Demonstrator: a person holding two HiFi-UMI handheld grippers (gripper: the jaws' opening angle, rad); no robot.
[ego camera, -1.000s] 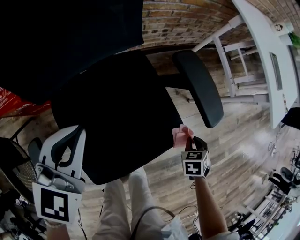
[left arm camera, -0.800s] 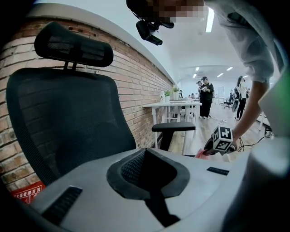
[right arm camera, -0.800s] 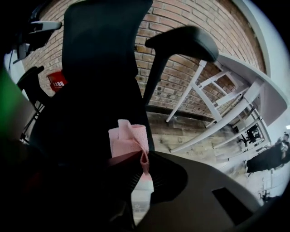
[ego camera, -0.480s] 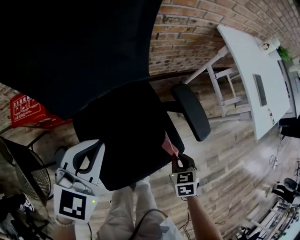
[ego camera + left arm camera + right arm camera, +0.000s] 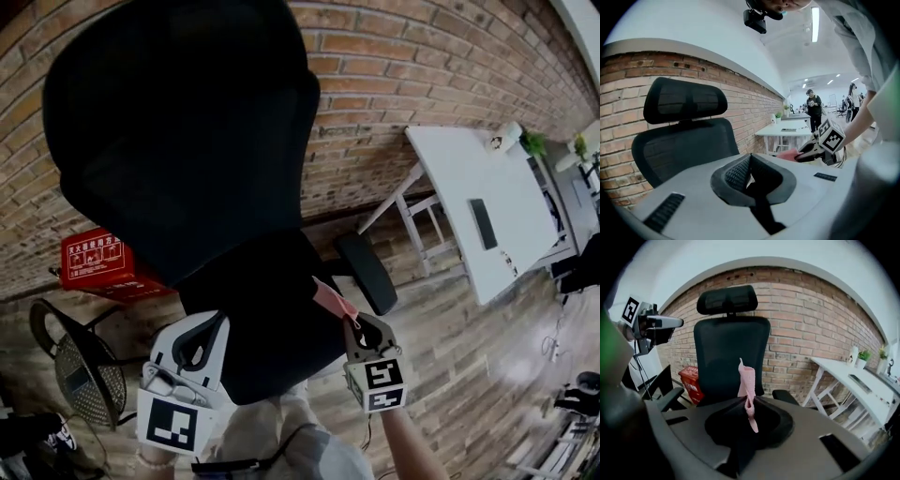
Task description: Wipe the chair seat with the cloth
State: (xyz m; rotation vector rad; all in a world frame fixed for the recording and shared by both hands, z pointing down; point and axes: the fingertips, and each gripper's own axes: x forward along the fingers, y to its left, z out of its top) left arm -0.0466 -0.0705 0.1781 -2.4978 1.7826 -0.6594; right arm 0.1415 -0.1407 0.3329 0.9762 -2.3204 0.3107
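**STATUS: CLOTH IN RIGHT GRIPPER, AT SEAT EDGE**

1. Brick wall (image 5: 422, 75): runs behind all items. Wood floor (image 5: 469, 356) below.
2. Chair (image 5: 178, 141): black office type w/ headrest, backrest toward the wall. Chair seat (image 5: 262, 309) faces the person. Right armrest (image 5: 367, 272) sits beside the seat's right edge.
3. White table (image 5: 469, 202): against the wall, right of the chair, well apart from it.
4. Red box (image 5: 98, 262): on the floor at the wall, left of the chair.
5. Left gripper (image 5: 208, 326): over the seat's front-left corner. Jaws pressed together, nothing between them (ref. left gripper view (image 5: 749, 161)).
6. Right gripper (image 5: 352, 323): at the seat's front-right edge, near the armrest. Jaws pinch the cloth.
7. Cloth (image 5: 328, 298): pink, twisted, stands up out of the jaws (ref. right gripper view (image 5: 746, 380)). Free end lies over the seat's right edge. Contact w/ seat: cannot tell.
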